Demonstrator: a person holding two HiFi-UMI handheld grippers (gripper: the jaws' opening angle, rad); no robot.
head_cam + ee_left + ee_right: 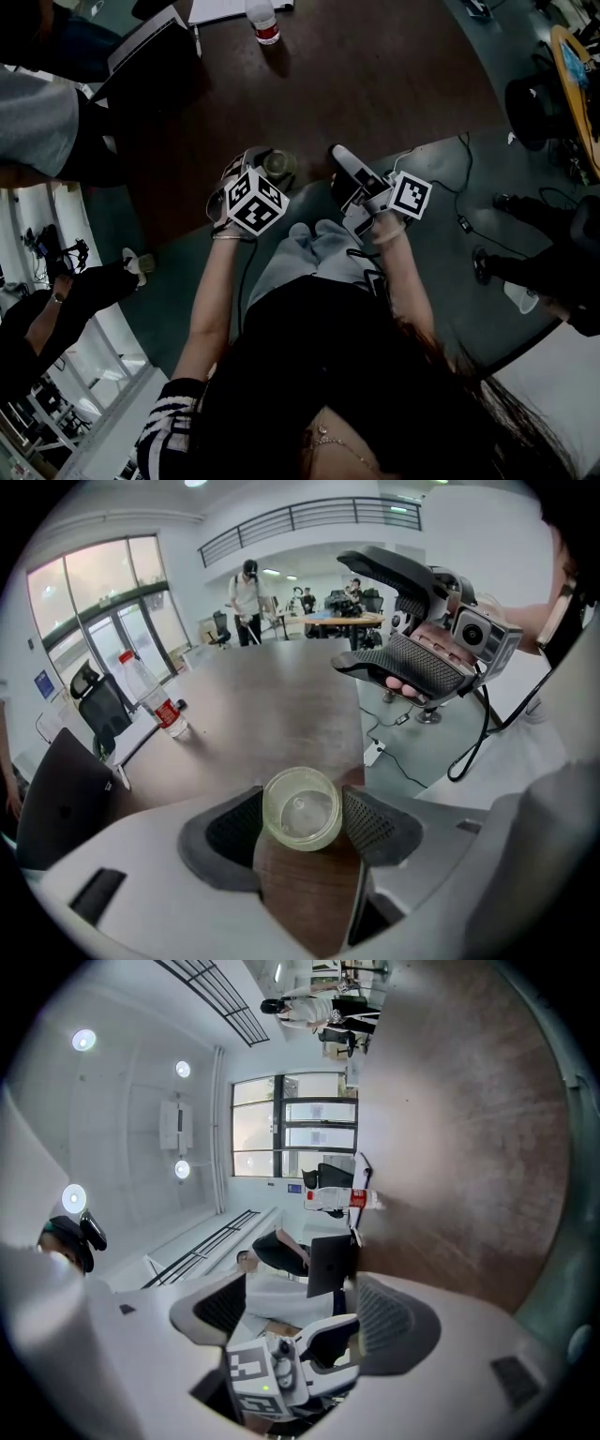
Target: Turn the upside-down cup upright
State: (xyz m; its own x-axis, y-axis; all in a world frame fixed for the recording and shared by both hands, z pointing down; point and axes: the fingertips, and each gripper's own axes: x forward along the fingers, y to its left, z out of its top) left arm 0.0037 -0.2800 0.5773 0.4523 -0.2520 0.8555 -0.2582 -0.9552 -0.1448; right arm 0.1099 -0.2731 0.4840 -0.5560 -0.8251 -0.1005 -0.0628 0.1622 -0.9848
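Left gripper (pixel 302 794): pads clenched on both sides of the small clear yellowish plastic cup (pixel 302 810), lower centre of the frame.
Cup axis: points toward the camera; the dotted round end, likely the base, faces up.
Cup place: at the dark brown wooden table's (pixel 272 696) near edge.
Right gripper (pixel 300 1288): jaws apart, empty, farther off.

Count, taken relative to the table (pixel 272 705): one clear cup (pixel 302 808) over its near edge. One water bottle (pixel 155 700) and one laptop (pixel 56 799) stand on it. I hold two grippers, left gripper (pixel 303 822) and right gripper (pixel 342 611), at its near edge. At least three other people (pixel 37 122) are around it.
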